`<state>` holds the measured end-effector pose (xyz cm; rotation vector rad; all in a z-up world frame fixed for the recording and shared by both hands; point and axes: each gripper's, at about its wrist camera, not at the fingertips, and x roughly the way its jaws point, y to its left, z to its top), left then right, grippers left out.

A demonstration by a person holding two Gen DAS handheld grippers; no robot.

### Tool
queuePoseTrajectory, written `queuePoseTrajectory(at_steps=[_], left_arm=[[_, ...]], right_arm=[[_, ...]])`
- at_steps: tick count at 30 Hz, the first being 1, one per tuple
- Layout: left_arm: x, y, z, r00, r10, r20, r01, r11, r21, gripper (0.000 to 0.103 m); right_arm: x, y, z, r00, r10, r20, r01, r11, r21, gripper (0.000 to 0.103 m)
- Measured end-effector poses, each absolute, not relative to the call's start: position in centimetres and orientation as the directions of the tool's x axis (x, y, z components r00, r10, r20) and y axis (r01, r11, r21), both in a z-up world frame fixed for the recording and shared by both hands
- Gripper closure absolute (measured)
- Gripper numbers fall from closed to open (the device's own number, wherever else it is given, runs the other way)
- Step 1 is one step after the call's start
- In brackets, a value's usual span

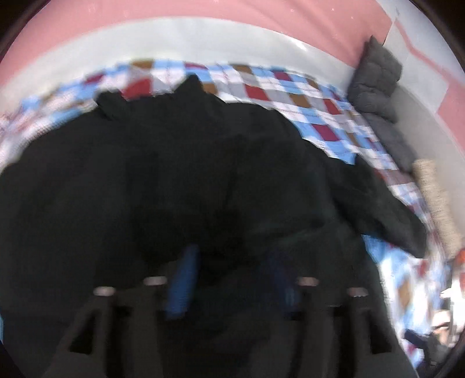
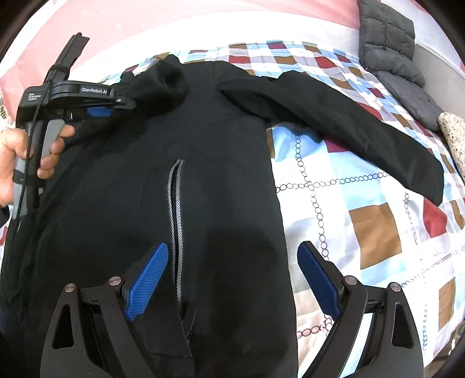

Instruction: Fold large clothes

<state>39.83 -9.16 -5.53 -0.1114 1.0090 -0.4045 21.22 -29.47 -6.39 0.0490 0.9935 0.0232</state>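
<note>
A large black zip jacket [image 2: 180, 162] lies spread front up on a checked bedspread [image 2: 363, 203], hood at the far end, one sleeve [image 2: 363, 136] stretched out to the right. My right gripper [image 2: 232, 258] is open just above the jacket's lower front, beside the grey zipper [image 2: 174, 209]. My left gripper [image 2: 116, 106], held by a hand, shows in the right wrist view at the jacket's far left shoulder. In the blurred left wrist view the jacket [image 1: 174, 180] fills the frame; the left gripper [image 1: 232, 261] hovers over it with its blue pads apart.
A grey quilted cushion [image 2: 389, 43] and a speckled pillow [image 2: 453, 130] lie at the bed's right end, also in the left wrist view [image 1: 377, 81]. A pink and white wall [image 1: 203, 26] runs behind the bed.
</note>
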Motion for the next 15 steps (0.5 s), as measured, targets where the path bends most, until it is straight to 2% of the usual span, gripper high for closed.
queuePoseTrajectory(at_steps=[1,2,6,10,12,13,14,15], left_arm=[[39.4,-9.1,-5.2,0.466,-0.423,-0.777,0.290,0.903,-0.318,0.016],[38.9,-9.5,-4.7,0.473,-0.448,-0.759,0.301,0.891,-0.339,0.014],[36.7,-7.5,-1.5,0.509,-0.502,-0.699,0.325,0.864,-0.384,0.014],[35.7,-1.7,0.5,0.602,-0.441,-0.666,0.250,0.896,-0.368,0.014],[35.5,2.0,0.4,0.653,-0.354,-0.669,0.173,0.931,-0.323,0.021],[35.5,3.8,0.3,0.667,-0.302,-0.681,0.129,0.947,-0.294,0.031],[35.6,5.6,-0.1,0.668,-0.255,-0.699,0.082,0.959,-0.271,0.042],[35.8,7.1,-0.6,0.662,-0.219,-0.717,0.042,0.966,-0.256,0.047]], right_arm=[[21.4,-29.5,-6.4,0.546,0.043,-0.837,0.003,0.999,0.053,0.012],[21.6,-29.6,-6.2,0.549,0.046,-0.834,0.004,0.998,0.058,0.012],[22.3,-29.5,-5.4,0.566,0.073,-0.821,-0.002,0.996,0.087,0.012],[24.6,-28.8,-4.5,0.586,0.137,-0.799,-0.026,0.988,0.150,0.012],[26.3,-27.9,-4.0,0.601,0.165,-0.782,-0.047,0.984,0.172,0.013],[27.7,-27.3,-3.6,0.608,0.189,-0.771,-0.064,0.980,0.189,0.017],[28.9,-26.7,-3.4,0.614,0.209,-0.761,-0.079,0.976,0.204,0.022],[29.9,-26.1,-3.3,0.617,0.225,-0.754,-0.091,0.972,0.216,0.036]])
